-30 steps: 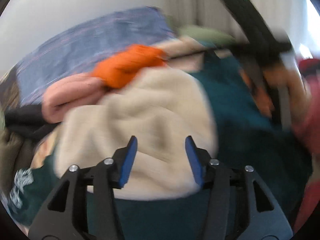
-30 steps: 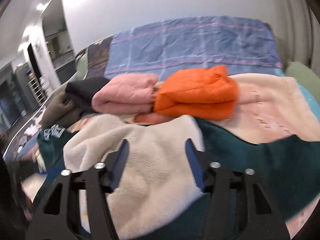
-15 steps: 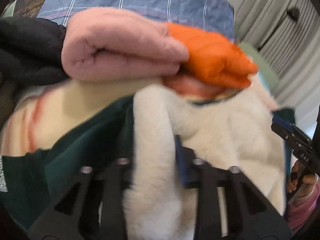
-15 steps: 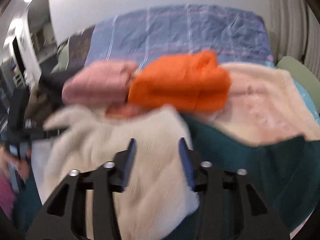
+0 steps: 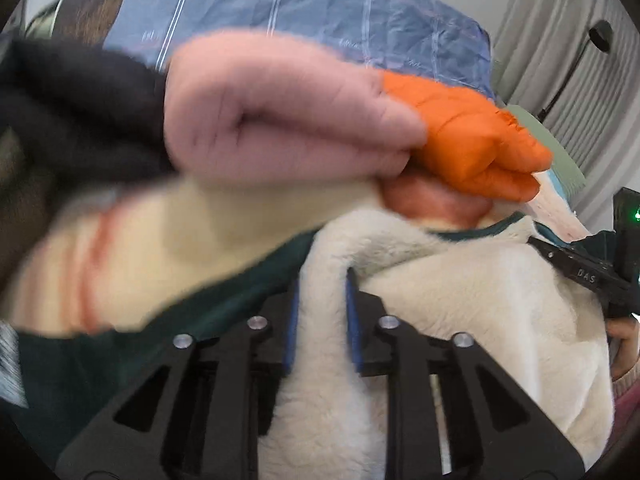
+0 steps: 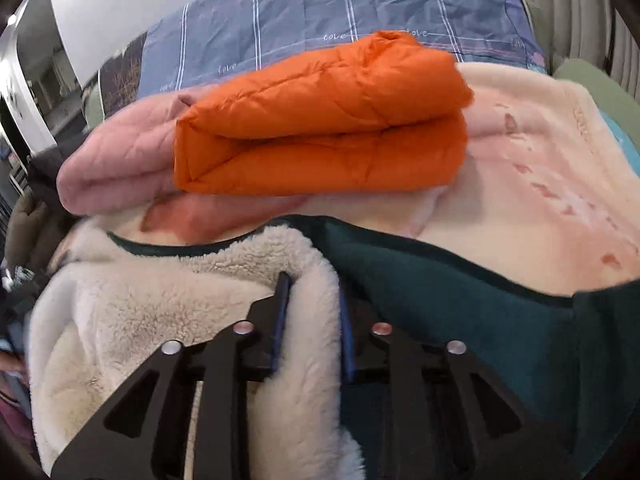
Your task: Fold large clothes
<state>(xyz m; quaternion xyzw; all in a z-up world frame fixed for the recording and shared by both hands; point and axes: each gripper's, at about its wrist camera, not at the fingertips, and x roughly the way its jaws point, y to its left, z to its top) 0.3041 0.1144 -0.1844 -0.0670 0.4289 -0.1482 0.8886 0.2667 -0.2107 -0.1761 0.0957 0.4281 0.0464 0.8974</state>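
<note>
A dark green jacket [image 6: 440, 300] with a cream fleece lining [image 6: 160, 304] lies spread on the bed, lining up. My right gripper [image 6: 313, 284] has the lining's rolled right edge between its blue pads, which press on it; its jaws are closing. My left gripper [image 5: 322, 280] pinches a fold of the same fleece [image 5: 460, 300] at its left edge, beside the green outer cloth [image 5: 224, 304]; its jaws are opening slightly. In the left wrist view a black finger [image 5: 584, 278] of the right gripper lies across the fleece at the far right.
Behind the jacket lie a folded orange puffer [image 6: 320, 120] and a folded pink garment [image 6: 112, 168] on a cream blanket [image 6: 540, 180]. A black garment [image 5: 80, 112] sits to the left, a blue plaid quilt [image 6: 360, 8] at the back. A hand [image 5: 624, 344] shows at the right.
Both grippers have come down onto the fleece and closed from wide open onto its edges. The left one swung over to the fleece's left edge, nearer the pink garment.
</note>
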